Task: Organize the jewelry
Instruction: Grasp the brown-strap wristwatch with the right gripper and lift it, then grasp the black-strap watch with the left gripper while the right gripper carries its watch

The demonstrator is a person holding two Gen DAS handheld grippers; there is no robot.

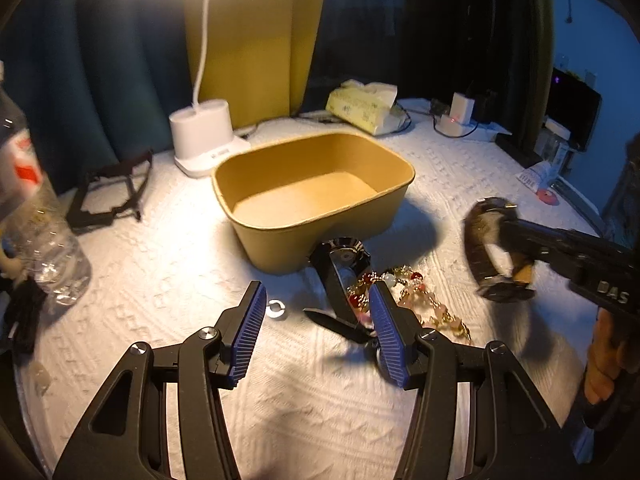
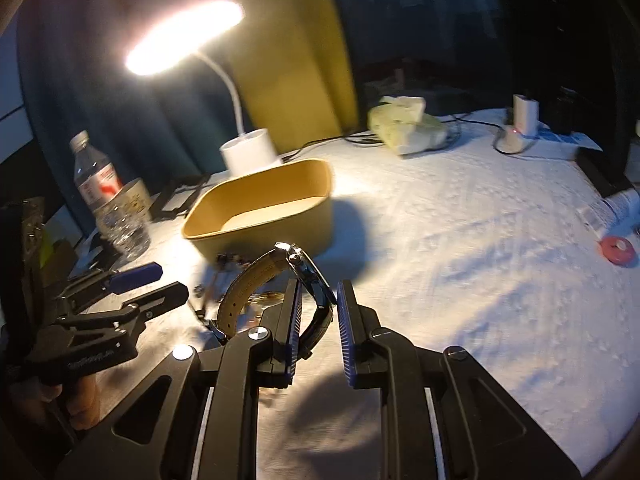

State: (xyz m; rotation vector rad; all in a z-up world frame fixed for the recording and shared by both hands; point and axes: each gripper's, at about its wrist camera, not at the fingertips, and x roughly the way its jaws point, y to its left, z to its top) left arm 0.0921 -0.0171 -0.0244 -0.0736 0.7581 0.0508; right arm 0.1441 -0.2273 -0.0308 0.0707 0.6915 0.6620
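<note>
Your right hand-held gripper (image 2: 317, 316) grips a watch (image 2: 280, 280) with a tan-lined strap, its jaws narrowed on the dark case and band; the watch is off the bench (image 2: 460, 240), to the right of the box (image 1: 316, 196) and nearer you than it. In the left wrist view the same watch (image 1: 496, 248) is blurred but hangs clear of the cloth.

Your left hand-held gripper (image 1: 318, 312) is spread wide and holds nothing, hovering on the near side of the box. Between its blue pads (image 1: 252, 316) and just ahead lies a small silver ring (image 1: 277, 308) on the cloth. A second watch (image 1: 340, 276), black-strapped, lies touching the box's near wall, and a beaded chain (image 1: 404, 296) of red, pink and gold sits just right of that watch.

The box is open, with only its bare floor showing. A lit lamp (image 1: 204, 136) stands behind the box, a bottle (image 1: 36, 216) well to its left.
</note>
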